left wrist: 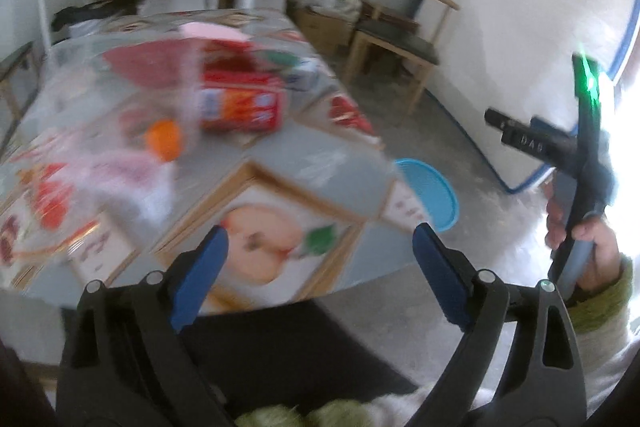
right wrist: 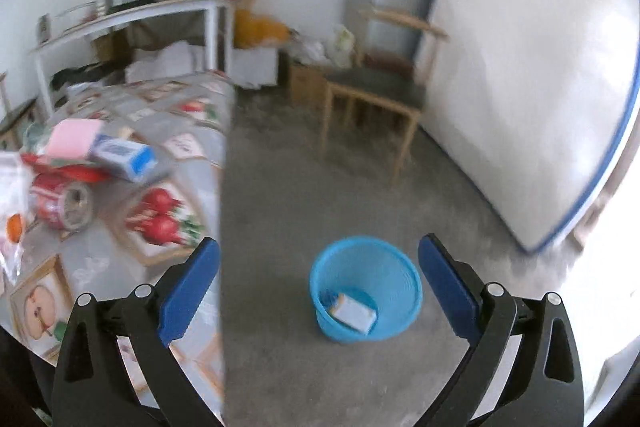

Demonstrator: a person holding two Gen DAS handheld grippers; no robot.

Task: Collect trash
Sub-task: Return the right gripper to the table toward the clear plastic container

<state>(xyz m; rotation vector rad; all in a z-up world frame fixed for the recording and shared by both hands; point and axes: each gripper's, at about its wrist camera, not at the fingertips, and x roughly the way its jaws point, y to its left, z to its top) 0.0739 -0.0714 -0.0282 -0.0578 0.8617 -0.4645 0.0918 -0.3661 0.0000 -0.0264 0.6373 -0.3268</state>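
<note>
Wide-open right tool point(right wrist: 319, 283) above blue bin point(right wrist: 366, 289), table point(right wrist: 208, 155) alongside

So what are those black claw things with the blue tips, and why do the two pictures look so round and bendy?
Those claws are grabbers that a person holds, one in each hand. Each has a small camera looking out along its two fingers, and that camera's lens bends the picture into a round shape.

One picture comes from the left gripper. It looks over a table with a fruit-patterned cloth. On it lie a red box, something small and orange and some clear plastic wrapping, too blurry to tell more. At the edge you can see the person's hand holding the other grabber.

The other picture comes from the right gripper. It looks down at a blue bin on the floor, with a small carton already inside.

Both grabbers are wide open and hold nothing.
</note>
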